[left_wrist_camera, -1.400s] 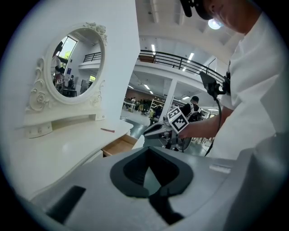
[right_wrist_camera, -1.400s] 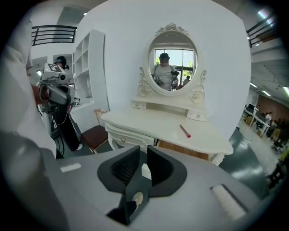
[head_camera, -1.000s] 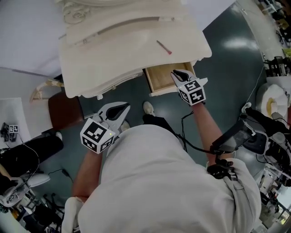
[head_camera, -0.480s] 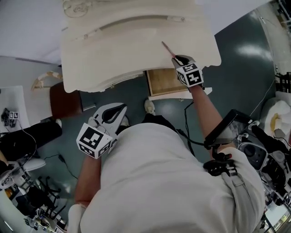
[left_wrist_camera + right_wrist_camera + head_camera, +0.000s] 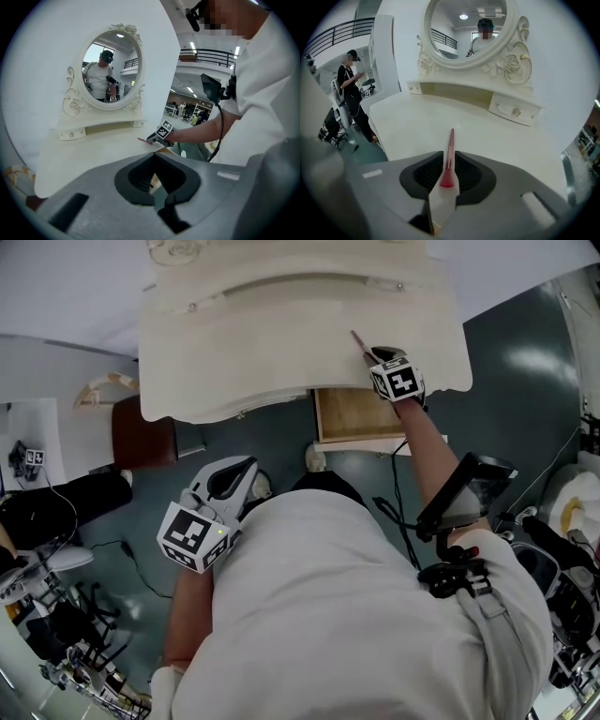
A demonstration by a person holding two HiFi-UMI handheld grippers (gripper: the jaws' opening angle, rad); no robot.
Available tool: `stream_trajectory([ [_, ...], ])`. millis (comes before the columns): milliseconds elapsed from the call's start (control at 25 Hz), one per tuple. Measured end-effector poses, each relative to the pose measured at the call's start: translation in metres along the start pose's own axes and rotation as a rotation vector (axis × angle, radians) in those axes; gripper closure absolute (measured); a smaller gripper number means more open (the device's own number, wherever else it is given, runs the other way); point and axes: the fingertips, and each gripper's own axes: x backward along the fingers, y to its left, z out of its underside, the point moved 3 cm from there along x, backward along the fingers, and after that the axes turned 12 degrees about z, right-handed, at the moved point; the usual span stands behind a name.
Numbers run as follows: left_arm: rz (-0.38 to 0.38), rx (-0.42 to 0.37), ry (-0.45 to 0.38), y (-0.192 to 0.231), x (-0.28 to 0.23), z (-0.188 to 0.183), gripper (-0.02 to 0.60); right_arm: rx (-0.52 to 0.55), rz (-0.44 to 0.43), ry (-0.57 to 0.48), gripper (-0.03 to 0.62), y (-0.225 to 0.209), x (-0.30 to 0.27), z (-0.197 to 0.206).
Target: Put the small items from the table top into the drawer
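- The right claw (image 5: 373, 356) was over the near right part of the table (image 5: 272, 343). A second earlier it had hung over the open drawer (image 5: 361, 415), well apart from the stick (image 5: 359, 341).
- Half a second earlier its tips had only just reached the stick's near end. Now that red end sat between the pads.
- In the right gripper view the jaws stood drawn in close on the thin stick, leaving only a slim wedge of table showing below it. The claw held nothing else.
- The stick ran out from the jaws toward the far side, pointing at the mirror (image 5: 464, 23). It lay close along the table top, and no view showed whether it had left the surface.
- The stick kept much the same slant on the table as in both earlier frames.
- The drawer stayed pulled out under the table's near edge, just near of the right claw and below it.
- The left claw (image 5: 246, 468) had barely moved. It stayed low on the left, near the person's body and well short of the table.
- In the left gripper view its jaws were closed together with nothing between them, and only a sliver of drawer and floor showed through.
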Motion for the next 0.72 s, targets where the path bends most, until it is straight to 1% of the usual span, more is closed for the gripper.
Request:
stream_trajectory([
  [200,-0.01,0.005,0.005,0.0,0.002,-0.001,0.581,-0.033,-0.012,0.038,0.527,0.0,-0.008,0.004],
  [320,-0.011,-0.002,0.006,0.002,0.002,-0.003,0.581,-0.05,-0.02,0.032,0.546,0.0,-0.009,0.006],
  [400,-0.009,-0.007,0.006,0.003,0.002,-0.005,0.581,-0.056,-0.01,0.03,0.548,-0.002,-0.008,0.006],
  [720,0.032,-0.035,0.015,0.008,0.005,-0.008,0.581,-0.125,0.004,0.01,0.548,0.001,0.008,0.006],
])
